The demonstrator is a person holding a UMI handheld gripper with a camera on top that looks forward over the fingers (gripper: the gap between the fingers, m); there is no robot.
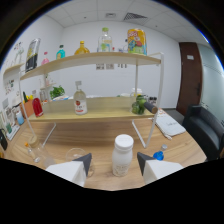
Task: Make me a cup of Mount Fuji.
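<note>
Wooden surface (100, 137) with two-tier shelf (95, 60) beyond the fingers; white bottle (122, 155) stands upright between the spread fingers (86, 161), gaps both sides, untouched by gripper (115, 162).

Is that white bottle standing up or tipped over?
Upright. The white bottle stands on the table, cap on top, between the open claw fingers, untouched.

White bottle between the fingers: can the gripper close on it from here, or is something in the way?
Probably yes. The white bottle stands upright on the table between the open fingers of the gripper, with a gap at either side. Nothing lies between fingers and bottle; the shelf rack stands beyond it.
</note>
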